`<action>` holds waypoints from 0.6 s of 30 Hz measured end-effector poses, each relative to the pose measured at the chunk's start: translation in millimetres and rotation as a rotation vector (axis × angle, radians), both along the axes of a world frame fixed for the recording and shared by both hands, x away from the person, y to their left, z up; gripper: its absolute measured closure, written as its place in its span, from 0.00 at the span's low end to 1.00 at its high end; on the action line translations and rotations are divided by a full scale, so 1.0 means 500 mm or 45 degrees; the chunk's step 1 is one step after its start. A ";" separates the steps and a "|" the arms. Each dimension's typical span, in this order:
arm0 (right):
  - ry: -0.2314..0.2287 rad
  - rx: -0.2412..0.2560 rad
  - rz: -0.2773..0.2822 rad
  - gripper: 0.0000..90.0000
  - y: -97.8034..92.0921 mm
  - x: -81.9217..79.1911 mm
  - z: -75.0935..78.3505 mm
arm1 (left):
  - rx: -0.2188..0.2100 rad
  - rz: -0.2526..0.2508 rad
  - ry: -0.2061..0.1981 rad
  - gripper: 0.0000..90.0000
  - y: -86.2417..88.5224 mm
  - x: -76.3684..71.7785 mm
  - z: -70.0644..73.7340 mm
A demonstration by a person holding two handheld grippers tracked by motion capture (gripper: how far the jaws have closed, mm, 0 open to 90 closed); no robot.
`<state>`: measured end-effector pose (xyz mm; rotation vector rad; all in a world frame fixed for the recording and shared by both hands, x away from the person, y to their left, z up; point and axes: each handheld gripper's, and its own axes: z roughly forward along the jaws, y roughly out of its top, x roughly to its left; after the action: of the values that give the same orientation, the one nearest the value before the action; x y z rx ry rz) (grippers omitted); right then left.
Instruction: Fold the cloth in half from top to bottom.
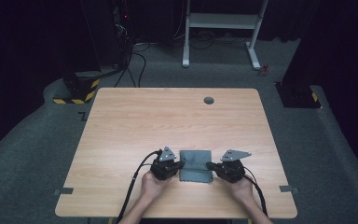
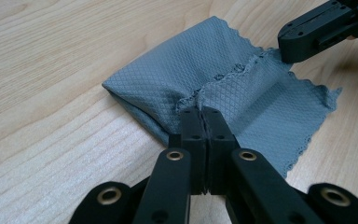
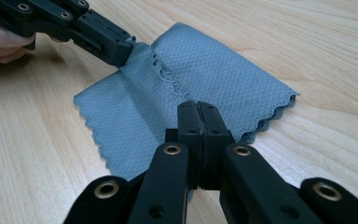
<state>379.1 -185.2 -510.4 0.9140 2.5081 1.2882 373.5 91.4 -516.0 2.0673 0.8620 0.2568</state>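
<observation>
Grey cloth [image 1: 196, 165] in both closed tongs [image 2: 203, 112] [image 3: 198, 106]

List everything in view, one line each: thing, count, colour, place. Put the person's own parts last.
cloth: 1, grey-blue, folded with a scalloped edge, near middle of the table, between the grippers
table: 1, light wood, centre of the high view
grommet: 1, grey, round, far part of the table top
tape: 2 strips, grey, on the floor at the table's near corners
desk frame: 1, white, on the floor beyond the table
hazard-striped bases: 2, black and yellow, floor at far left and far right
left gripper: 1, black, shut on the cloth's edge
right gripper: 1, black, shut on the cloth's opposite edge
hands: 2, at the near table edge, holding the grippers
</observation>
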 end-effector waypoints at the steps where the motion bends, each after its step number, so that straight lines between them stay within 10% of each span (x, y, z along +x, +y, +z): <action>1: -0.002 -0.001 0.003 1.00 0.001 -0.002 0.000 | 0.006 0.000 -0.005 0.99 0.000 -0.002 0.000; 18: -0.017 -0.017 0.017 1.00 0.000 -0.025 -0.005 | 0.010 -0.020 -0.019 0.98 -0.001 -0.024 -0.004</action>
<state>366.6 -185.2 -513.1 0.8845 2.5140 1.2760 361.4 91.0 -518.0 2.0760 0.8365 0.2671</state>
